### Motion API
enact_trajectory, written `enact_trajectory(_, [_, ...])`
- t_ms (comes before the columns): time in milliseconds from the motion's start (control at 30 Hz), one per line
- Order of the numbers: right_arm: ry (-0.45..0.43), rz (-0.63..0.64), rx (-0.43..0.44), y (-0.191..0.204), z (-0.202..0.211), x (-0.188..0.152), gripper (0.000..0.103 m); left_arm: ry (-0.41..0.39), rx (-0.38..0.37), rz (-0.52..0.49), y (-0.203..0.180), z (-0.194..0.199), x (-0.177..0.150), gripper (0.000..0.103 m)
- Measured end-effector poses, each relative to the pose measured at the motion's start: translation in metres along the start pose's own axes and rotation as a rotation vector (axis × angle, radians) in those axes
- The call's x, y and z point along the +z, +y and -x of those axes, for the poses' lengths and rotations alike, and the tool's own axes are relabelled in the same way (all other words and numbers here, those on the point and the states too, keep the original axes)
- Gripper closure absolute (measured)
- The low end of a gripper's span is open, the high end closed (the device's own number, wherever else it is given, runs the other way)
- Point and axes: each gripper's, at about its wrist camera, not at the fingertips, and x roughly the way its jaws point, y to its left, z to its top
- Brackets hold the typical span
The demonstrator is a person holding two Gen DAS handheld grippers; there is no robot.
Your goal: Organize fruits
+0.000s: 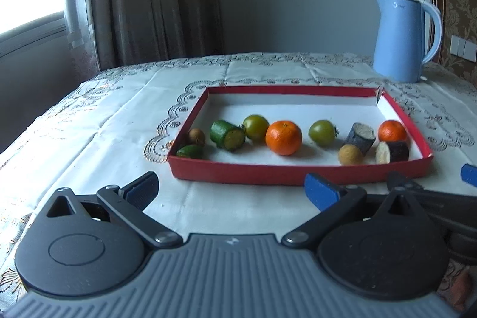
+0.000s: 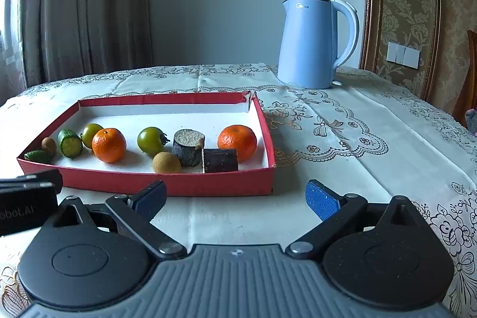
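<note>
A red shallow box [image 1: 298, 173] [image 2: 167, 184] with a white floor lies on the tablecloth and holds all the fruit. Across it sit two oranges [image 1: 283, 137] [image 2: 237, 141], two green tomatoes [image 1: 322, 132] [image 2: 151, 139], cucumber pieces [image 1: 227, 135] [image 2: 70, 143], two brown longans [image 1: 351, 154] [image 2: 166, 162] and two dark sugarcane chunks [image 1: 360, 136] [image 2: 220, 160]. My left gripper [image 1: 231, 191] is open in front of the box's near wall, holding nothing. My right gripper [image 2: 235, 197] is open near the box's right front corner, also holding nothing.
A light blue electric kettle [image 1: 402, 40] [image 2: 316, 42] stands at the table's back right. Curtains hang behind on the left. The embroidered tablecloth [image 2: 372, 145] stretches bare to the right of the box. The other gripper's body shows at each view's edge [image 2: 26, 201] [image 1: 432, 195].
</note>
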Motion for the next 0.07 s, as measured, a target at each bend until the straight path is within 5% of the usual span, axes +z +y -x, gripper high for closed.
enact_trajectory(67, [0.007,0.001,0.003,0.0009,-0.0013,-0.0005,0.003,0.015,0.007,0.001,0.0006,-0.0036,-0.0026,0.000])
